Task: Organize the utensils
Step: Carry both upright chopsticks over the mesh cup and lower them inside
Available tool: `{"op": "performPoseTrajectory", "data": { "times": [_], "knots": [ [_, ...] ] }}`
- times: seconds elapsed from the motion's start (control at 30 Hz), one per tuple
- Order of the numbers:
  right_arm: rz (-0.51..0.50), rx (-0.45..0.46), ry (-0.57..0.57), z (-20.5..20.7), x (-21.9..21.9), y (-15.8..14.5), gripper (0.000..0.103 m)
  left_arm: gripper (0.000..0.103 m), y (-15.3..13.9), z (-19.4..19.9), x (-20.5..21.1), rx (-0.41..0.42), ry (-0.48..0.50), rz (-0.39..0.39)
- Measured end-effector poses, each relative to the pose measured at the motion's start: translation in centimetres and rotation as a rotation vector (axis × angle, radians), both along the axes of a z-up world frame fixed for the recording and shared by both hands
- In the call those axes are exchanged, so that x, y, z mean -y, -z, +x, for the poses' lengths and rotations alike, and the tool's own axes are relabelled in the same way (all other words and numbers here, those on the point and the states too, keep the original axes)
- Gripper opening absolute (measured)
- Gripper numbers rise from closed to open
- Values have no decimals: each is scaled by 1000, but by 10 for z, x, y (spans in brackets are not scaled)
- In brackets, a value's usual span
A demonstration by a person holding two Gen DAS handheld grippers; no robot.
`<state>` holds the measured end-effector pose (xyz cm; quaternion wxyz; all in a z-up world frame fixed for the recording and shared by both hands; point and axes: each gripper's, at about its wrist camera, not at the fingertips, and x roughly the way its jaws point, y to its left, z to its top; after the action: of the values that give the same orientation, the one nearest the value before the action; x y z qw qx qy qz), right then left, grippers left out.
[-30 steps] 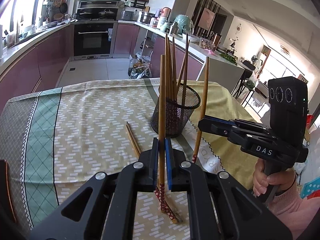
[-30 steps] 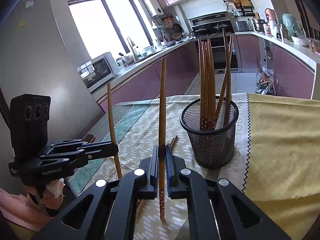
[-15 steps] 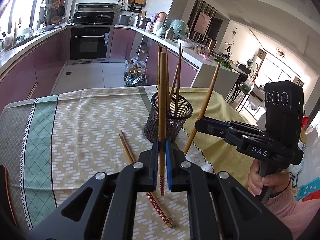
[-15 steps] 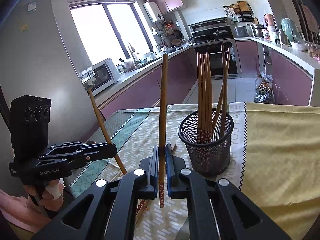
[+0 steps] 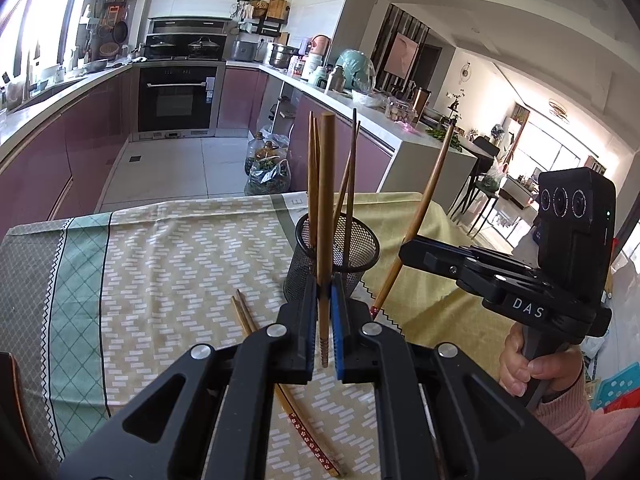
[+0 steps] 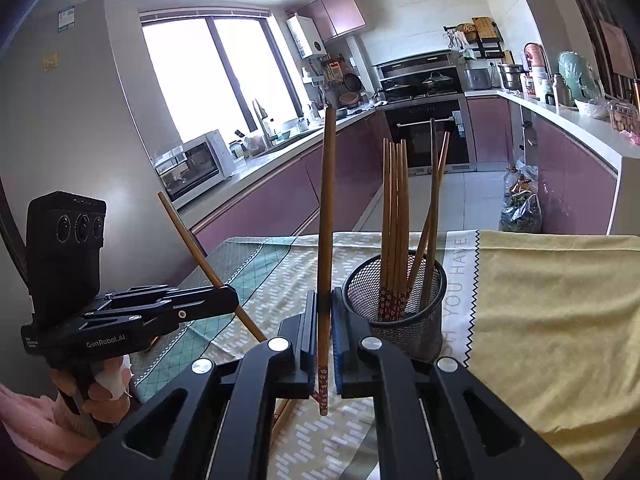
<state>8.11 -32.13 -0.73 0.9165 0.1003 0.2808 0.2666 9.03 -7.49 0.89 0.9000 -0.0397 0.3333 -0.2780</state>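
Right wrist view: the right gripper (image 6: 323, 344), clamped on an upright chopstick (image 6: 326, 240), sits just left of the mesh holder (image 6: 394, 300), nearer it than the left gripper (image 6: 224, 300), which pinches a tilted chopstick (image 6: 192, 240).

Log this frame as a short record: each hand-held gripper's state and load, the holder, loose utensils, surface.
left hand-held gripper: shut on one chopstick, upright
right hand-held gripper: shut on another chopstick, upright
holder: black mesh cup, several chopsticks standing inside
loose utensils: pair of chopsticks lying on the cloth
surface: patterned tablecloth
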Motion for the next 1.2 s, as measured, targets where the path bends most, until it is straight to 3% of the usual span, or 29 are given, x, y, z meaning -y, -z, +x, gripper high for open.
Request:
{"op": "performPoseTrajectory", "data": {
  "times": [1.2],
  "knots": [
    [-23, 165, 59, 20, 13, -66, 6, 7, -79, 25, 30, 179, 20, -31]
  ]
}}
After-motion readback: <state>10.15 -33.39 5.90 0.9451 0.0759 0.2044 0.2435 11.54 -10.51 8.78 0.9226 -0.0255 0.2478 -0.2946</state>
